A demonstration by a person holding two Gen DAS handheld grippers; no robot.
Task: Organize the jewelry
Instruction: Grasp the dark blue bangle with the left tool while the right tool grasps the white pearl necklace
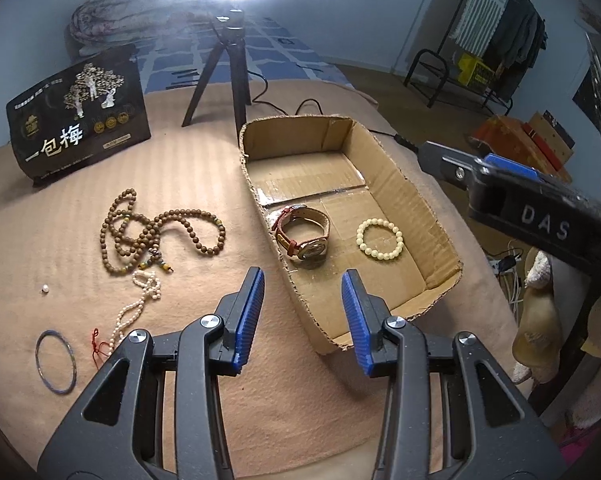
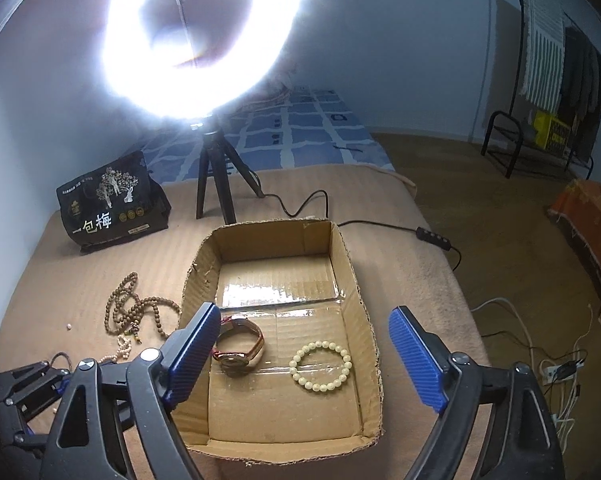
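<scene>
Jewelry sits partly inside the cardboard box: one watch and one pale bead bracelet, both low in the right-wrist frame between the fingers of the right gripper, which gapes wide and holds nothing. Left gripper is released too, empty. Outside the box, at the frame's left: one brown bead strand, one pearl strand, one bangle.

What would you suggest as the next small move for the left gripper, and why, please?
Probably swing the left gripper left and lower it over the brown bead necklace. Its jaws are open and empty, the watch and the pale bead bracelet already lie in the cardboard box, and the necklace is among the pieces not yet boxed.
</scene>
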